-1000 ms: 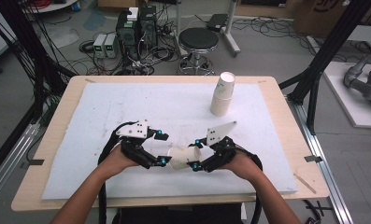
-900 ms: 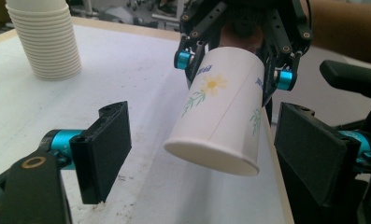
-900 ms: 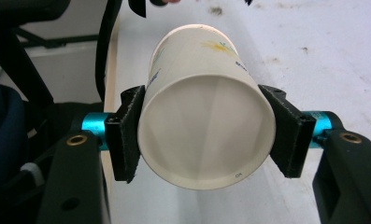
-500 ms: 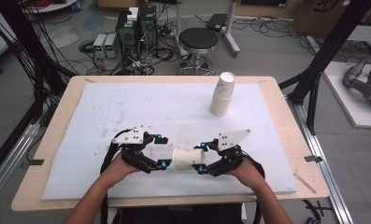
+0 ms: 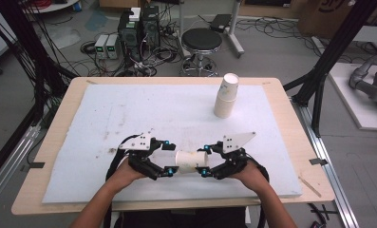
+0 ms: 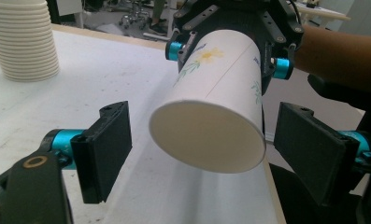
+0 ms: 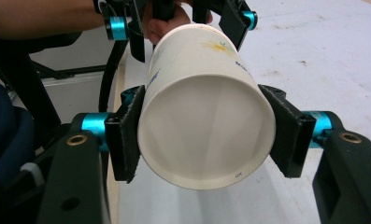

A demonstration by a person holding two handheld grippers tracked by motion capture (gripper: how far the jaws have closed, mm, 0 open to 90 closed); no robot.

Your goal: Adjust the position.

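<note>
Fingers (image 7: 127,135) of the right gripper (image 5: 206,159) clamp the wide rim end of a paper cup (image 5: 192,161), one pad pressed on each side of it, and hold it lying on its side above the white mat (image 5: 129,114). Left gripper (image 5: 166,156) sits at 9 o'clock of the cup with its pads (image 6: 106,149) spread apart on either side of the cup's closed bottom, not touching it. In the high view the cup hangs between the two grippers near the table's front edge, at 6 o'clock of the mat. A stack of cups (image 5: 226,95) stands upright at 1 o'clock, well apart from the held cup.
</note>
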